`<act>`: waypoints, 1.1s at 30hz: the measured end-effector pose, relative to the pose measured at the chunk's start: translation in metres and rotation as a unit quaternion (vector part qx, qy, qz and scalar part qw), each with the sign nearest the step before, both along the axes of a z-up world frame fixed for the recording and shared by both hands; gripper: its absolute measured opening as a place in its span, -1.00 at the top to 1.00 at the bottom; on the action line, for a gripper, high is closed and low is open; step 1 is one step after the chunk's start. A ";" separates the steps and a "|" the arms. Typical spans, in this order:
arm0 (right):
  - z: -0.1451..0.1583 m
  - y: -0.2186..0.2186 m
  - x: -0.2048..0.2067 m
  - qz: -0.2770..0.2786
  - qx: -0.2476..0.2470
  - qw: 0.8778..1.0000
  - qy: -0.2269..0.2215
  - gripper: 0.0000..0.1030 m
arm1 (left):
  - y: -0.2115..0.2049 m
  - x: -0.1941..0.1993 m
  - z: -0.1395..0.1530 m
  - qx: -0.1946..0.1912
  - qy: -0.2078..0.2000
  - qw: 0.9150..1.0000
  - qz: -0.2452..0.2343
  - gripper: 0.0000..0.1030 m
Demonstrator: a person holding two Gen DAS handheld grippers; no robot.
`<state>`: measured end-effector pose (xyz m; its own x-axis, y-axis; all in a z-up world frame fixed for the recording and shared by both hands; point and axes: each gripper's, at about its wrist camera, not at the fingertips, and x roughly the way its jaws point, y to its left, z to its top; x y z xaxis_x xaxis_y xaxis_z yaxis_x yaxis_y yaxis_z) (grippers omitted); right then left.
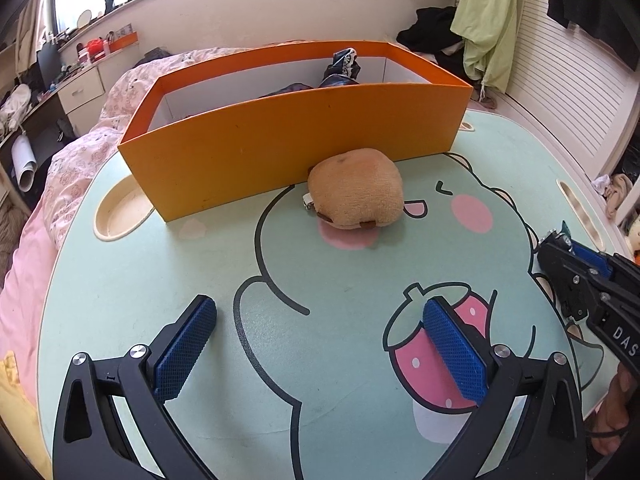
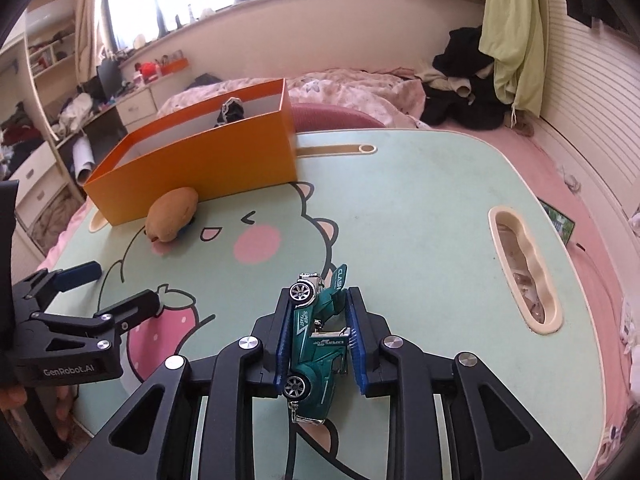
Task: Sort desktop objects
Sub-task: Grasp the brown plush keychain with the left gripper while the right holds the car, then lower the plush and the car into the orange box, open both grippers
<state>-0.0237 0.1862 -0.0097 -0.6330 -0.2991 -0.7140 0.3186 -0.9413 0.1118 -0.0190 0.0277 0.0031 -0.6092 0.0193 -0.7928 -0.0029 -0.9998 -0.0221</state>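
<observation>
the right gripper (image 2: 318, 336) had its blue pads (image 2: 283, 344) closed in on a green toy car (image 2: 316, 344), gripping it by its sides. the car lay along the fingers, tipped on its side with two wheels facing left, one end sticking out past the fingertips and the other hanging back toward the camera. whether it was lifted off the lap table (image 2: 420, 200) or touching it could not be told. in the left wrist view the right gripper (image 1: 560, 248) showed only at the right edge, jaws not readable there.

the left gripper (image 1: 316, 320) was wide open, nothing between the blue pads (image 1: 184, 348), held over the strawberry print on the table (image 1: 120, 280). the right wrist view showed the same gripper (image 2: 120, 284) at the left, fingers spread and empty.

a tan plush toy (image 1: 356, 190) sat on the table, up against the near wall of the orange box (image 1: 280, 148); contact with the wall looked likely but was not certain. the plush toy (image 2: 172, 218) was also seen near the box's (image 2: 208, 168) left end in the right wrist view. the box stood at the far side of the table, white inside, with a dark crumpled fabric item (image 1: 340, 68) in it. the bed with pink floral bedding (image 1: 80, 152) lay beyond.
</observation>
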 end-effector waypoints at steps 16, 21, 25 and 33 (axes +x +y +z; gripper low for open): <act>-0.004 0.000 0.010 -0.001 -0.008 1.000 0.010 0.52 | 0.036 -0.062 0.017 -0.042 0.013 0.998 -0.037 -0.25; -0.005 0.000 0.011 -0.002 -0.013 1.000 0.009 0.52 | 0.023 -0.052 0.015 -0.004 0.015 0.999 -0.030 0.06; -0.004 -0.001 0.011 -0.002 -0.012 1.000 0.010 0.52 | 0.008 -0.026 0.024 0.015 0.036 0.999 -0.021 0.07; 0.000 -0.001 0.008 0.004 -0.030 1.000 -0.002 0.55 | -0.019 0.021 0.039 0.041 0.068 0.997 -0.017 0.06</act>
